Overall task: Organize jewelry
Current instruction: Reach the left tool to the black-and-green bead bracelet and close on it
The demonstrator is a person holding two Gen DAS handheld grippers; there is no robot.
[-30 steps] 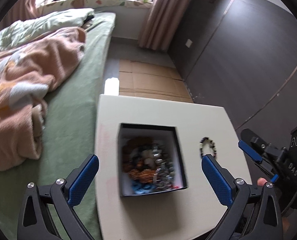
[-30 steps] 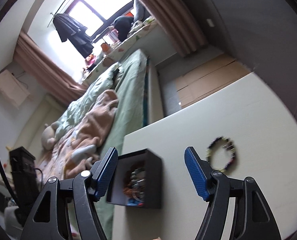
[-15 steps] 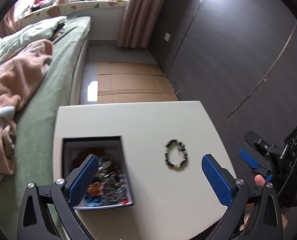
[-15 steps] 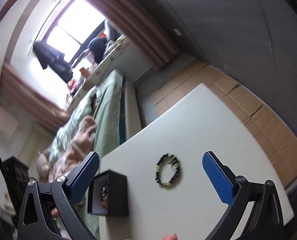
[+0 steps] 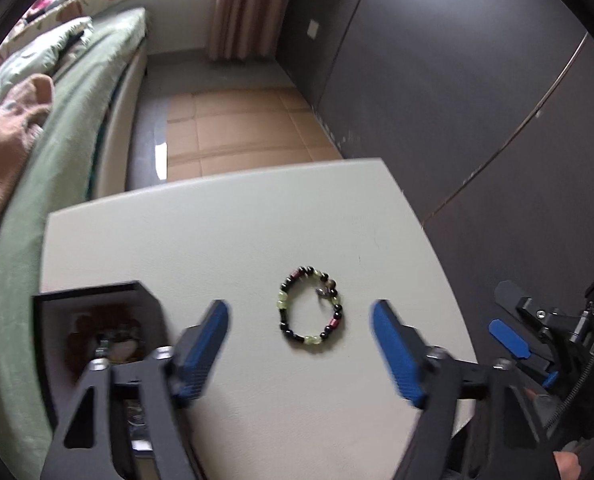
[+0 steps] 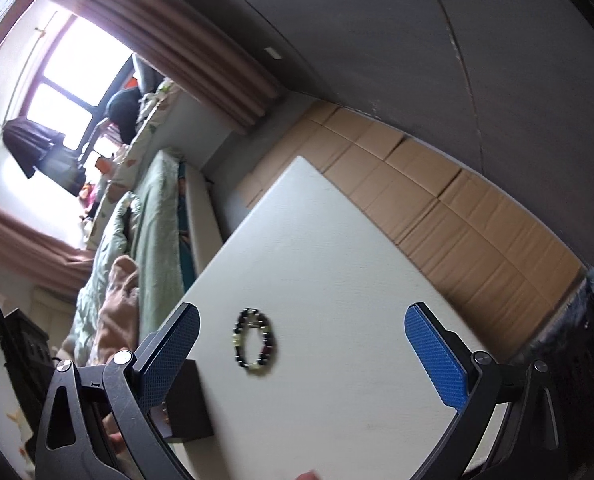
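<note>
Bracelet (image 5: 309,306) loose on table (image 5: 217,240), left hand-held gripper (image 5: 301,326) closing around it, right hand-held gripper (image 6: 301,330) wide open

Bracelet (image 5: 310,307) on table (image 5: 217,232), right of box (image 5: 97,300); bed (image 5: 77,92) left of table

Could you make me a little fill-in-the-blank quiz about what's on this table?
1. The beaded bracelet lies on the white ____.
2. The black box of jewelry has no lid on, so it stands ____.
3. In the left wrist view, the bracelet lies to the ____ of the box.
4. The bracelet touches neither the left gripper nor the right gripper; it forms a closed ____.

Missing words: table; open; right; loop
</note>
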